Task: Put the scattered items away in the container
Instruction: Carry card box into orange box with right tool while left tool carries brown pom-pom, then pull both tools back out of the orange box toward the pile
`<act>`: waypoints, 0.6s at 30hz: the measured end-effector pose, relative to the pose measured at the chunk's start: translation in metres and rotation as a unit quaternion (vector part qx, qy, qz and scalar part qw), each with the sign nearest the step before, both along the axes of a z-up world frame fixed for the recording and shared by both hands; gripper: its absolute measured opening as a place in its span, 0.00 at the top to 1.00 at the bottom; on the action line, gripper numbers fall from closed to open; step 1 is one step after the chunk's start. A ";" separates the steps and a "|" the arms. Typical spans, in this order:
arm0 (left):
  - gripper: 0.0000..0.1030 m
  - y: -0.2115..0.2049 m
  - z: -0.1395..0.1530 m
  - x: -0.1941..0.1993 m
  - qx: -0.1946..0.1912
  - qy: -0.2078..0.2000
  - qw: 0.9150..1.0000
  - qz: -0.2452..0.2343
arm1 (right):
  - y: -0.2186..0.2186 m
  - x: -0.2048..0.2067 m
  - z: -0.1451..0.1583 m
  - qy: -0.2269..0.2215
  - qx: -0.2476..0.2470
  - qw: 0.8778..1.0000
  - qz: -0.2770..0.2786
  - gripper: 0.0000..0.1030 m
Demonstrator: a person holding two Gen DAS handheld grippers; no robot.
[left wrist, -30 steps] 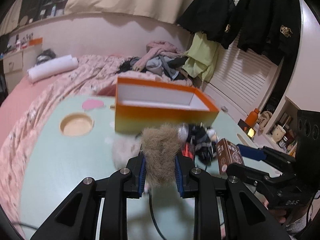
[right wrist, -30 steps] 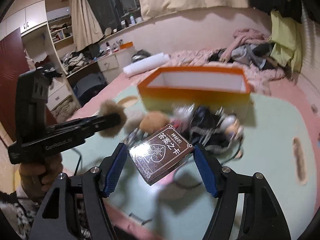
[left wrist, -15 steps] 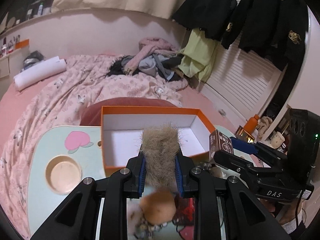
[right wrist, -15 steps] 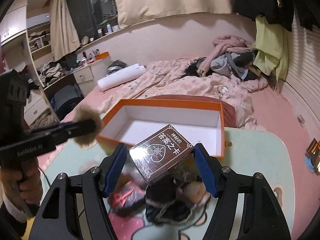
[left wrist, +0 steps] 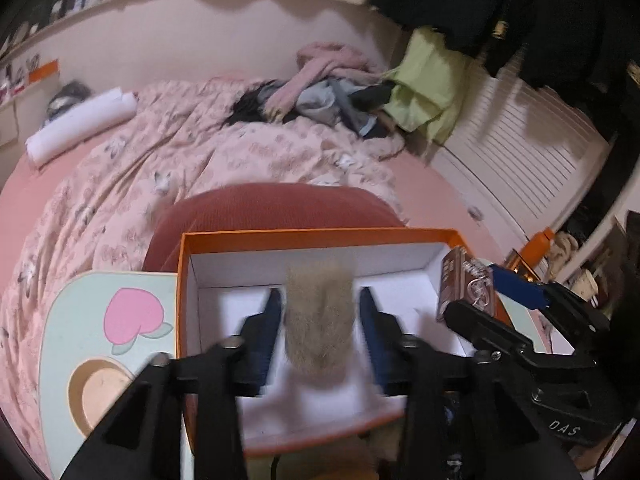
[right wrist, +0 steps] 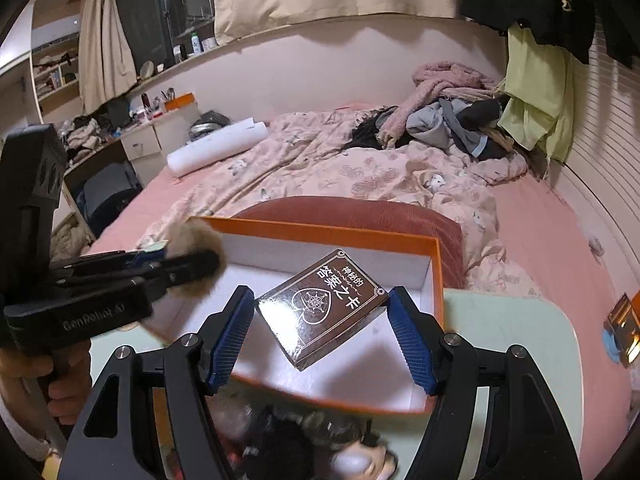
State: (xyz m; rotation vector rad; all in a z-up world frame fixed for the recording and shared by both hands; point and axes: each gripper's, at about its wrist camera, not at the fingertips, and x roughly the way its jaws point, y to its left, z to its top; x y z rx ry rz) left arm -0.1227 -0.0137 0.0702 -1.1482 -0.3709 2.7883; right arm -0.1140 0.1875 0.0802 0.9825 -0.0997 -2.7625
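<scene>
Looking along the left gripper [left wrist: 318, 316] in its own view, a tuft of tan fur [left wrist: 319, 316] is seen in the lower middle of the frame, between the blue pads [left wrist: 267, 332]; the jaws are opening, a gap shows on either side of the tuft, and the motion is blurred. Beneath and behind the tuft the orange box [left wrist: 182, 292] with its white inside is seen, set on a pale green table [left wrist: 76, 332] printed with a pink peach. At the right of the frame the right gripper [left wrist: 486, 292] is seen from the side, and a brown card box [left wrist: 460, 284] is held at its tip over the right end of the orange box. Beyond, a pink quilted bed [left wrist: 200, 168] fills the upper half. In the right wrist view, the brown card box [right wrist: 324, 308] is clamped cornerwise between the blue pads [right wrist: 408, 344] of the right gripper [right wrist: 322, 330], at the centre of the frame and above the orange box [right wrist: 436, 280]. At the left, the left gripper [right wrist: 192, 264] is seen with the tan fur [right wrist: 200, 240] around its tip, over the near left corner of the box, and a hand [right wrist: 52, 376] is seen on its handle. Dark tangled items [right wrist: 288, 440] lie blurred at the bottom edge.
</scene>
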 end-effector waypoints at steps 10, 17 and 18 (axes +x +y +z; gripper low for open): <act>0.31 -0.030 0.015 0.036 0.035 0.035 0.998 0.039 | 0.022 0.007 0.010 0.014 -0.041 0.998 -0.037 0.18; 0.25 -0.028 0.023 0.099 -0.006 0.061 0.998 0.027 | 0.033 0.073 0.031 0.048 -0.076 0.994 -0.062 0.18; 0.25 -0.027 0.021 0.109 -0.014 0.060 0.998 0.024 | 0.029 0.081 0.032 0.052 -0.070 0.995 -0.057 0.18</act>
